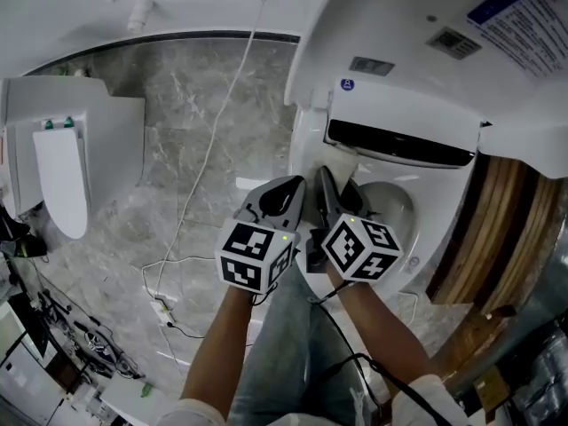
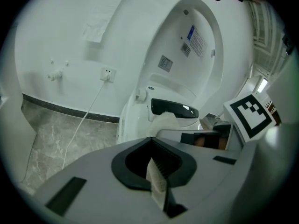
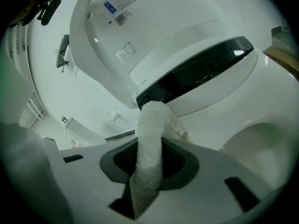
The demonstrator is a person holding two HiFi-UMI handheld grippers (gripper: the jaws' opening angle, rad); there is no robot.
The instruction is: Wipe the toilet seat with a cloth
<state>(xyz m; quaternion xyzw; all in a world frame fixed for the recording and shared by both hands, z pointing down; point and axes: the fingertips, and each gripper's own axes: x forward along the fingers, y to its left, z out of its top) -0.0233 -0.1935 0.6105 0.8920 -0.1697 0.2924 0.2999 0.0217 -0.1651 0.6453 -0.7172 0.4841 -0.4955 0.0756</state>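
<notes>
The white toilet has its lid [image 1: 417, 51] raised, and the seat [image 1: 435, 229] rings the bowl below a dark slot. My right gripper [image 1: 330, 189] hovers over the seat's back left part. It is shut on a white cloth [image 3: 150, 134] that runs out of its jaws [image 3: 147, 171] toward the seat hinge. My left gripper [image 1: 286, 193] is right beside it, over the toilet's left edge. Its jaws [image 2: 156, 181] are shut on a thin white textured strip that looks like a cloth edge. The cloth's bulk [image 2: 166, 121] lies by the hinge.
A white cord [image 1: 213, 140] runs from a wall socket down across the marble floor to a power strip [image 1: 160, 309]. Another white fixture [image 1: 62, 176] stands at the left. A wooden panel [image 1: 497, 229] flanks the toilet on the right. The person's leg [image 1: 284, 344] is below the grippers.
</notes>
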